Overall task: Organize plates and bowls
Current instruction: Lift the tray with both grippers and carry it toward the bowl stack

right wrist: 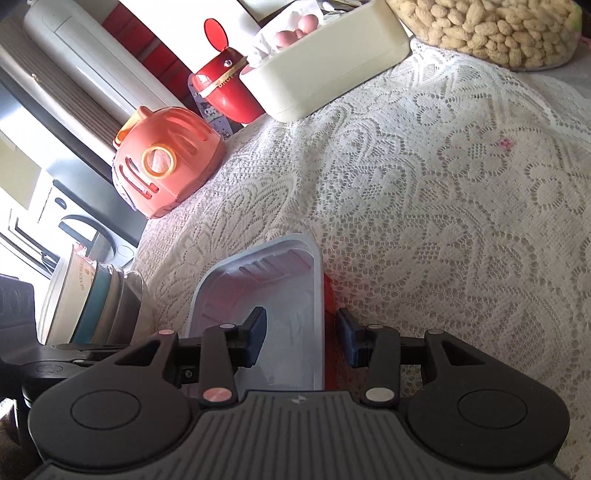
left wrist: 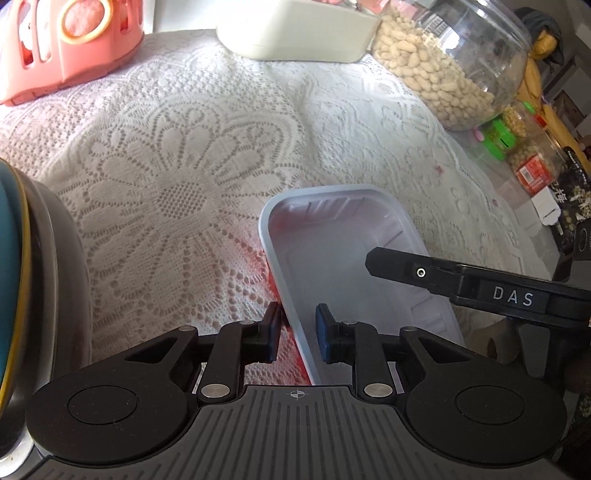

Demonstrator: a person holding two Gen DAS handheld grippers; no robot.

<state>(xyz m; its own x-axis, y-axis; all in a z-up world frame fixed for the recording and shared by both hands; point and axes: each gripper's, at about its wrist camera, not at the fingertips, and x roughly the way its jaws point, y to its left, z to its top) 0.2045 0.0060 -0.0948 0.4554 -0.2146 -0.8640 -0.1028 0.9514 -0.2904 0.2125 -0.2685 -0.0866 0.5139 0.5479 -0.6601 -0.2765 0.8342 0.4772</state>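
A pale rectangular plastic tray (left wrist: 332, 258) (right wrist: 280, 280) with a red underside lies on the lace tablecloth (left wrist: 177, 177). My left gripper (left wrist: 300, 332) straddles its left rim; a gap shows beside the inner pad, so it is open. On the other side, my right gripper (right wrist: 302, 336) straddles the right wall. Its inner pad stands clear inside the tray, so it is open too. One right finger (left wrist: 406, 267) reaches over the tray's inside in the left wrist view. A stack of bowls (left wrist: 22, 277) (right wrist: 92, 302), teal and dark, stands left of the tray.
At the back stand a pink slotted container (left wrist: 74, 44) (right wrist: 166, 170), a cream box (left wrist: 295, 33) (right wrist: 325, 62) and a clear jar of peanuts (left wrist: 443, 66) (right wrist: 498, 29). A red jar (right wrist: 229, 96) sits behind the box. Snack packs (left wrist: 532, 173) crowd the right edge.
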